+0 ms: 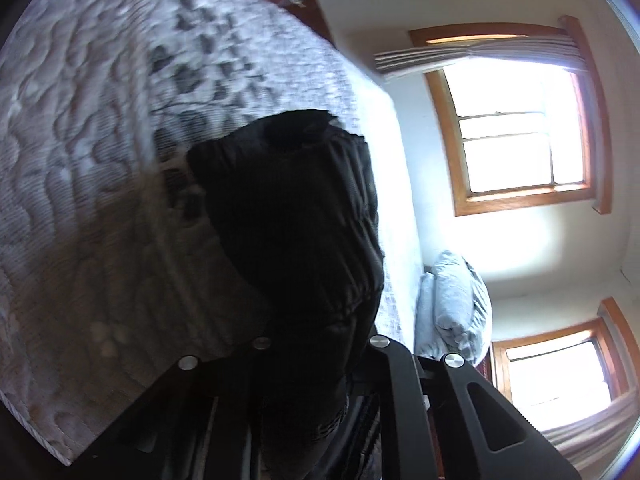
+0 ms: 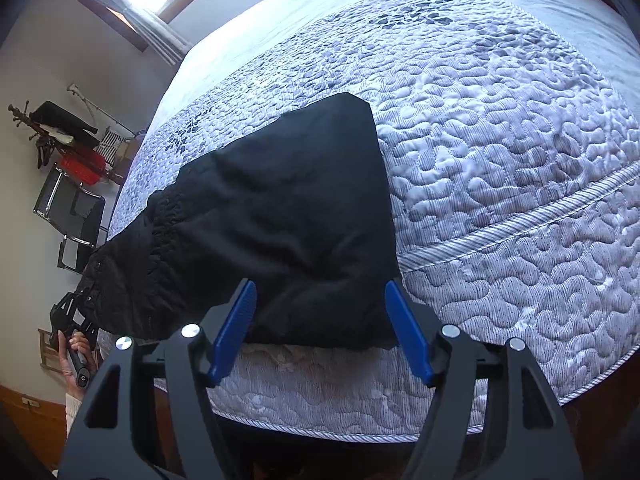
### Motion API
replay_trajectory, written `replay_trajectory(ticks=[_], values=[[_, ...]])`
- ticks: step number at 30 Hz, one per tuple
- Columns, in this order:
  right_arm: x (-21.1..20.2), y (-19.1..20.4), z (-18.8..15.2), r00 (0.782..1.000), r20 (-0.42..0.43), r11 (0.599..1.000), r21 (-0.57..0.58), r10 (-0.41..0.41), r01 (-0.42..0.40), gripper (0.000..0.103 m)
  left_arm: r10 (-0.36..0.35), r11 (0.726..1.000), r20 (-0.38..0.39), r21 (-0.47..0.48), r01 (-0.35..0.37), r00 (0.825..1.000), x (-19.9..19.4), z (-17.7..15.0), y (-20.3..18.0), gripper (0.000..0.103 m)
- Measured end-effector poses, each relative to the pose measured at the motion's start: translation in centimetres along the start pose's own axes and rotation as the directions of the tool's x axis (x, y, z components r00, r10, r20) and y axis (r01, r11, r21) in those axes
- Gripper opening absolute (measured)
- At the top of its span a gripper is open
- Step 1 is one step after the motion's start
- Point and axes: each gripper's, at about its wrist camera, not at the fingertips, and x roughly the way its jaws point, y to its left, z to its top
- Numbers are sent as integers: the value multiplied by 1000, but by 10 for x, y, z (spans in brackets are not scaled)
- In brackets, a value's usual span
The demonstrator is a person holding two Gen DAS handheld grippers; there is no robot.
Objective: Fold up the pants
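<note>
Black pants (image 2: 280, 220) lie folded on a quilted white bedspread (image 2: 500, 160), with the elastic waistband end (image 2: 124, 256) lifted off the left edge of the bed. My left gripper (image 1: 316, 360) is shut on the pants' waistband (image 1: 320, 216), which fills its view; it also shows in the right wrist view (image 2: 76, 312), held by a hand. My right gripper (image 2: 324, 332) is open, its blue pads (image 2: 236, 328) on either side of the pants' near edge, holding nothing.
The bed's near edge (image 2: 340, 412) is just below my right gripper. A chair with clothes (image 2: 72, 184) stands by the wall left of the bed. Pillows (image 1: 456, 304) lie at the bed's head. Windows (image 1: 516, 140) are in the wall.
</note>
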Motion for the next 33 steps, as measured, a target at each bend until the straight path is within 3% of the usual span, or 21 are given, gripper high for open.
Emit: replay_trajectory(ticks=[6, 12, 18, 26, 33], values=[[-2, -2, 0, 1000, 11, 1000, 2, 0, 0, 69, -11, 989, 12, 148, 9, 1000, 3, -10, -51, 15], [-2, -6, 0, 1000, 15, 1000, 13, 8, -8, 69, -28, 956, -7, 293, 29, 1000, 2, -33, -96, 17], [-4, -11, -2, 1000, 24, 999, 25, 18, -19, 69, -34, 889, -68, 453, 61, 997, 14, -74, -150, 20], [-7, -23, -3, 999, 37, 998, 54, 28, -30, 69, 18, 789, -169, 608, 90, 985, 42, -132, -188, 25], [-10, -36, -7, 998, 47, 996, 82, 32, -36, 69, 74, 744, -245, 659, 110, 967, 75, -173, -193, 27]])
